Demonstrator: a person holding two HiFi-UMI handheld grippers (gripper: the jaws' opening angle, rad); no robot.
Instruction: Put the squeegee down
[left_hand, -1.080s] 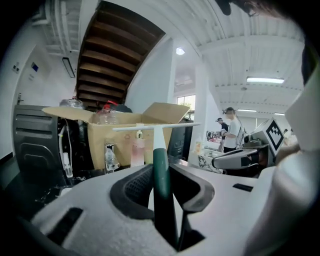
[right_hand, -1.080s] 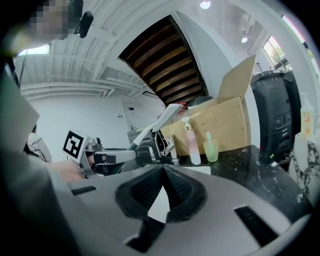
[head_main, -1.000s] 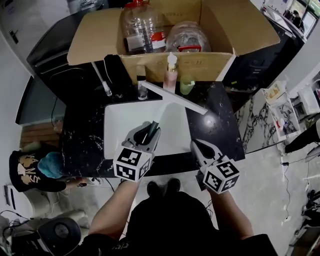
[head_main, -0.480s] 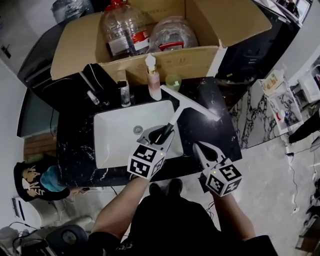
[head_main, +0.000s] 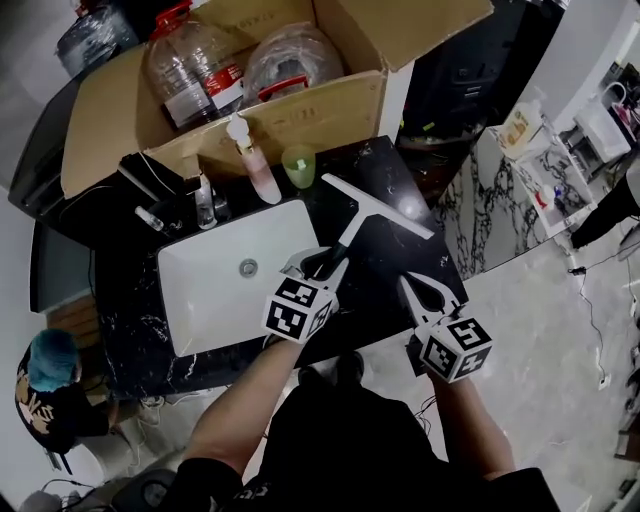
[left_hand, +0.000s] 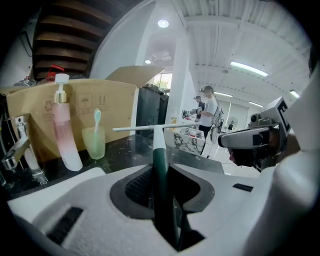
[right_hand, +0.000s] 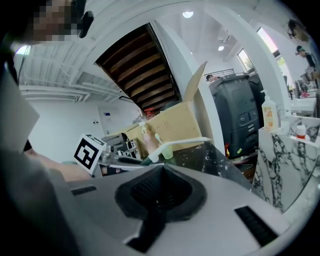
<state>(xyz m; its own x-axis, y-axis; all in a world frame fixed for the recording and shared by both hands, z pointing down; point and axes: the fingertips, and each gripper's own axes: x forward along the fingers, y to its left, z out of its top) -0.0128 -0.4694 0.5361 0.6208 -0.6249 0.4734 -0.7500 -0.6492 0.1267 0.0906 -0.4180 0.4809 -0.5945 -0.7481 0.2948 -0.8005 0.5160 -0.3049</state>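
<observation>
The squeegee has a long white blade (head_main: 380, 207) and a dark green handle (head_main: 333, 258). My left gripper (head_main: 318, 262) is shut on that handle, at the right rim of the white sink (head_main: 200, 290). The blade hangs over the black marble counter (head_main: 405, 262) to the right of the sink. In the left gripper view the handle (left_hand: 160, 167) runs up between the jaws of the left gripper (left_hand: 162, 175) to the level blade (left_hand: 142, 128). My right gripper (head_main: 420, 288) is shut with nothing in it, near the counter's front right corner. The right gripper view shows the right gripper (right_hand: 160, 192) and the blade (right_hand: 185, 141) beyond it.
A pink pump bottle (head_main: 258, 168), a green cup (head_main: 298, 163) holding a toothbrush and a faucet (head_main: 205, 205) stand behind the sink. An open cardboard box (head_main: 310, 110) with big water jugs (head_main: 195, 75) sits behind them. A person (head_main: 45, 370) crouches at lower left.
My left gripper has carried the squeegee from over the sink to the right and lower, so the blade is now above the counter. My right gripper has shifted right too.
</observation>
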